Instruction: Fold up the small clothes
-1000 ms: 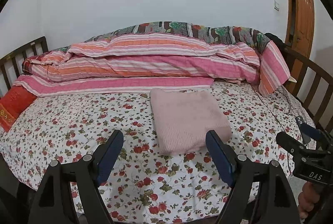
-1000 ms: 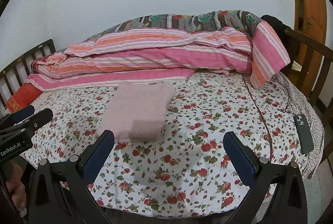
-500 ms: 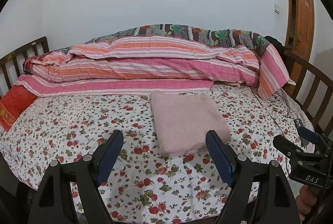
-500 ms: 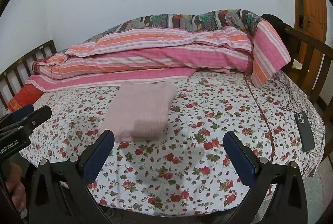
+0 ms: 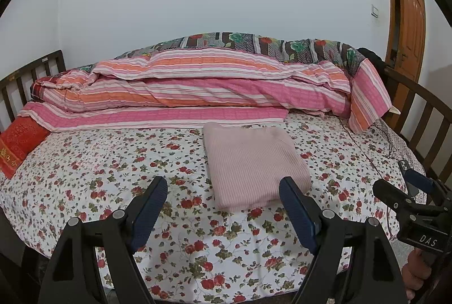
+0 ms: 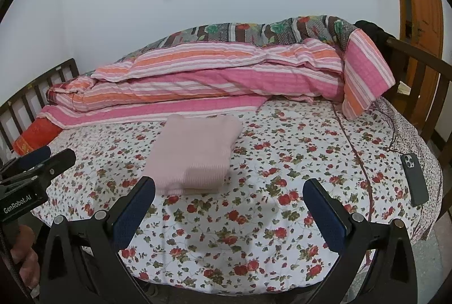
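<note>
A folded pale pink knit garment (image 5: 252,162) lies flat on the flowered bedsheet (image 5: 113,176); it also shows in the right wrist view (image 6: 195,152). My left gripper (image 5: 223,191) is open and empty, held back from the garment's near edge. My right gripper (image 6: 228,193) is open and empty, to the right of the garment and back from it. Each gripper shows at the edge of the other's view: the right one (image 5: 406,191) and the left one (image 6: 48,159).
A rolled pink and orange striped quilt (image 5: 197,86) lies along the wall side. A red pillow (image 5: 19,142) sits at the left. A phone (image 6: 414,179) lies near the bed's right edge. Wooden rails (image 5: 423,111) close both ends. A door (image 5: 408,29) is at the right.
Both grippers have drawn back a little and tilted slightly up; the bed sits lower in both views. The garment has not moved.
</note>
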Available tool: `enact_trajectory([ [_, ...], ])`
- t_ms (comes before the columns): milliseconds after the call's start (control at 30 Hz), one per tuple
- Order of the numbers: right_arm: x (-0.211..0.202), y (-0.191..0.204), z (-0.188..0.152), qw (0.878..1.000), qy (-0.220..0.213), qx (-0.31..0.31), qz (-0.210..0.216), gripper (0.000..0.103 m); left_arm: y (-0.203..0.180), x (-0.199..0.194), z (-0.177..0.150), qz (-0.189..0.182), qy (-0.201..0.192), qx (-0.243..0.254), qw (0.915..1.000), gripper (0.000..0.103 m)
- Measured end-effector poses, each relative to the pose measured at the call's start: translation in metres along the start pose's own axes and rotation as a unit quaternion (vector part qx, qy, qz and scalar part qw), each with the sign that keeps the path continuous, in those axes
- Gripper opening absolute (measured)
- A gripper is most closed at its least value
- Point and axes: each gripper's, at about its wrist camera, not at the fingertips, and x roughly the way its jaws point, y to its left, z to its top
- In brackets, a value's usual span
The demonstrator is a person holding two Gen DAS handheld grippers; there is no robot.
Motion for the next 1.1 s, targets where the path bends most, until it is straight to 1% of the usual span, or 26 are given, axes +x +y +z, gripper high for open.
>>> enact_trajectory([
  [1100,-0.0072,-0.0005,0.0019,1.0,-0.007,0.011,0.001,0.102,-0.0001,-0.0044,-0.0008,-0.003,-0.003,0.003,1.0,0.08],
])
